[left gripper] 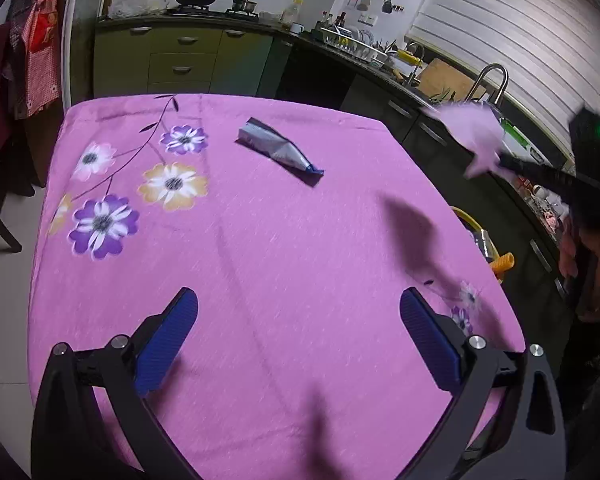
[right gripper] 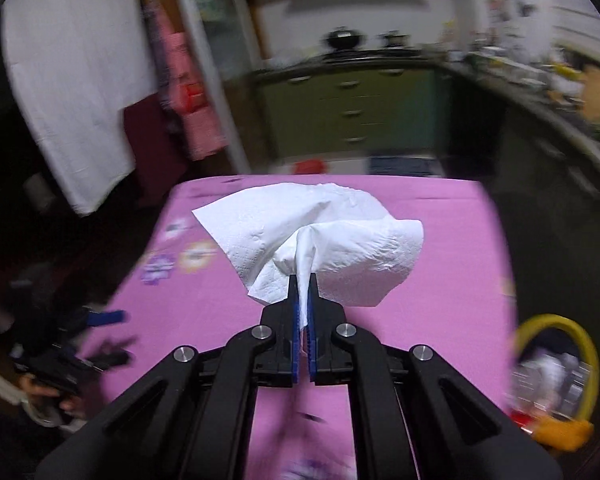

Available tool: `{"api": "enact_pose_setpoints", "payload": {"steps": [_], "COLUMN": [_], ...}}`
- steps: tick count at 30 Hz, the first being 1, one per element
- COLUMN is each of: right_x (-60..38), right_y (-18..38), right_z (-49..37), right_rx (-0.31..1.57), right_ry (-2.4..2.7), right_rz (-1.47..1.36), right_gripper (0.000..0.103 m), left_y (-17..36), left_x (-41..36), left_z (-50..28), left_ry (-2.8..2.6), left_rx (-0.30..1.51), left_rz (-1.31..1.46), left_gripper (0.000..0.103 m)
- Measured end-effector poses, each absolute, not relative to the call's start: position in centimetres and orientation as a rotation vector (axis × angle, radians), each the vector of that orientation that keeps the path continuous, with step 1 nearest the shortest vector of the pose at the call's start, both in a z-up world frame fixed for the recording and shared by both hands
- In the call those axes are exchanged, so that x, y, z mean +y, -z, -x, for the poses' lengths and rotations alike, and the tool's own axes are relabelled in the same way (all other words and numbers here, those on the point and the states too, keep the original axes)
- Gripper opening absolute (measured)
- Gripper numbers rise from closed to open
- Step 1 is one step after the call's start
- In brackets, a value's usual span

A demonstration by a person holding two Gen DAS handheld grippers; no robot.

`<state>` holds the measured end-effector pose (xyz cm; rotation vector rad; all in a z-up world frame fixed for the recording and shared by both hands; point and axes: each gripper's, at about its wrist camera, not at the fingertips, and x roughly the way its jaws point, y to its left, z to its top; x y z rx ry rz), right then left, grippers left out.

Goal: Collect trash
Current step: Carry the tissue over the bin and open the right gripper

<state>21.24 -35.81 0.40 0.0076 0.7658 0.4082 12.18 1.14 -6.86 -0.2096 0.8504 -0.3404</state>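
My right gripper [right gripper: 302, 280] is shut on a white paper napkin [right gripper: 340, 236] and holds it in the air above the pink floral tablecloth [right gripper: 180, 312]. In the left wrist view that napkin [left gripper: 476, 128] shows blurred at the right, held past the table's right edge by the right gripper [left gripper: 504, 160]. My left gripper [left gripper: 298, 304] is open and empty, low over the near part of the tablecloth [left gripper: 260, 264]. A crumpled silver and blue wrapper [left gripper: 278, 148] lies on the cloth at the far middle, well ahead of the left gripper.
A yellow-rimmed bin [right gripper: 556, 380] with trash in it stands on the floor by the table's right side; its rim also shows in the left wrist view [left gripper: 470, 220]. Kitchen cabinets [left gripper: 180, 60] and a counter with a sink tap [left gripper: 492, 80] run behind and to the right.
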Motion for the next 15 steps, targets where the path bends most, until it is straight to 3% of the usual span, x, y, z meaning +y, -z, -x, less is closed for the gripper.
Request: {"api": "enact_pose_setpoints", "payload": {"steps": [7,12,14,15], "right_x": [-50.1,-54.6,-55.4,-55.5], "right_y": [3.3,6.9,7.9,8.5], "right_z": [-21.1,-22.4,-22.9,-23.2], "right_rx": [0.853,0.925,0.941,0.957], "right_ry": [0.014,0.111,0.136,0.140], "right_rz": [-0.011,-0.004,0.006,0.004], "right_gripper": [0.004,0.004,0.006,0.013], "left_y": [6.7,6.8,6.6,6.6], "left_x": [-1.0,-2.2,-2.5,-2.6], "left_z": [-14.6,-15.9,-16.4,-16.6], "left_ry": [0.341,0.299,0.285,0.278], "left_rx": [0.892,0.928,0.937,0.938], "left_rz": [0.267,0.275,0.270,0.265], "left_gripper": [0.097,0.097,0.097,0.097]}}
